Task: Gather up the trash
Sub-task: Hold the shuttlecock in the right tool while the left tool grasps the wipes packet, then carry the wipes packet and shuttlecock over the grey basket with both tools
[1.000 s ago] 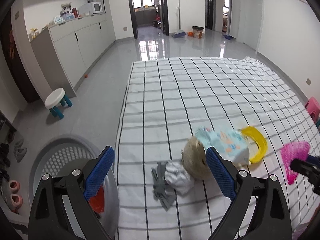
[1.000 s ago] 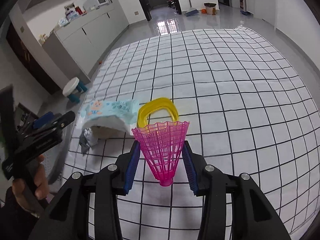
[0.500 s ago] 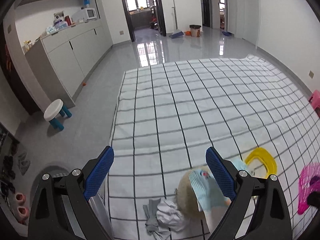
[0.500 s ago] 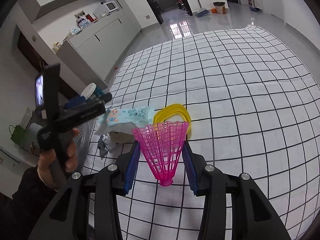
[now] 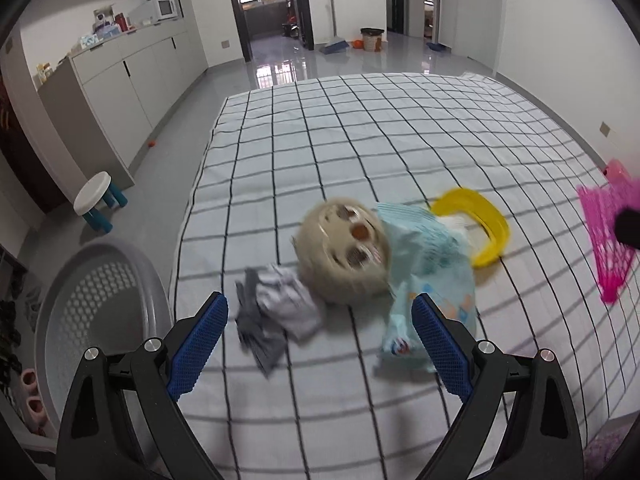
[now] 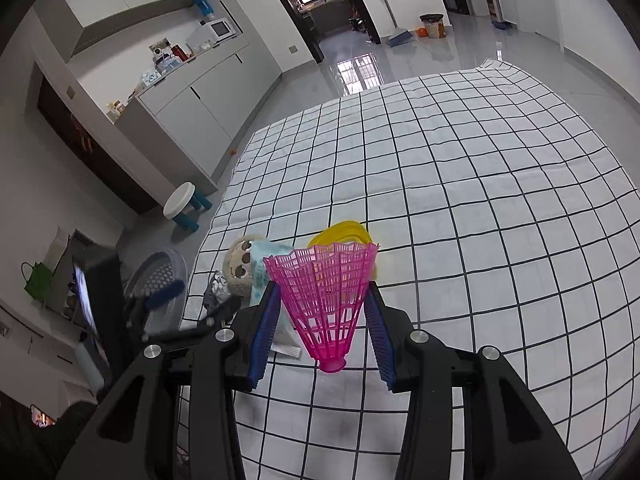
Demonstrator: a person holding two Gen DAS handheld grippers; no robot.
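Nearest in the right wrist view: right gripper [image 6: 322, 330], blue pads [image 6: 265, 334] clamped on a pink shuttlecock [image 6: 325, 300], cork end toward the camera, skirt flaring away, lifted above the checked sheet [image 6: 480, 208]. Just behind the skirt, a yellow ring [image 6: 344, 229], partly hidden. To the left of that, a beige plush face [image 6: 239, 266] lying against a pale blue packet [image 6: 269, 264], with a crumpled grey-white scrap [image 6: 214, 290] at its near side. Further left, blurred, the left gripper [image 6: 196, 302] over the sheet's edge, with a grey perforated basket [image 6: 160, 276] on the floor beneath it.

Nearest in the left wrist view: left gripper [image 5: 320, 336], jaws wide apart, nothing between the pads [image 5: 198, 344]. Just ahead, on the sheet [image 5: 360, 128], the grey-white scrap [image 5: 276, 312], touching the plush face [image 5: 344, 254]. Draped over the plush's right side, the blue packet [image 5: 434, 284], its near end beside the right pad. Behind the packet, the yellow ring [image 5: 484, 228], flat on the sheet. At the right edge, the shuttlecock [image 5: 610, 240] held off the sheet, well apart from the pile. Bottom left, the basket [image 5: 96, 312] on the floor, close against the sheet's corner; contents not discernible.

Further off: a white stool [image 5: 98, 200] with blue legs on the grey floor, then a long cabinet [image 5: 132, 80] carrying a microwave [image 5: 160, 9]. Farthest, open doorways, a dustpan [image 5: 335, 46] and a small bin [image 5: 372, 39].
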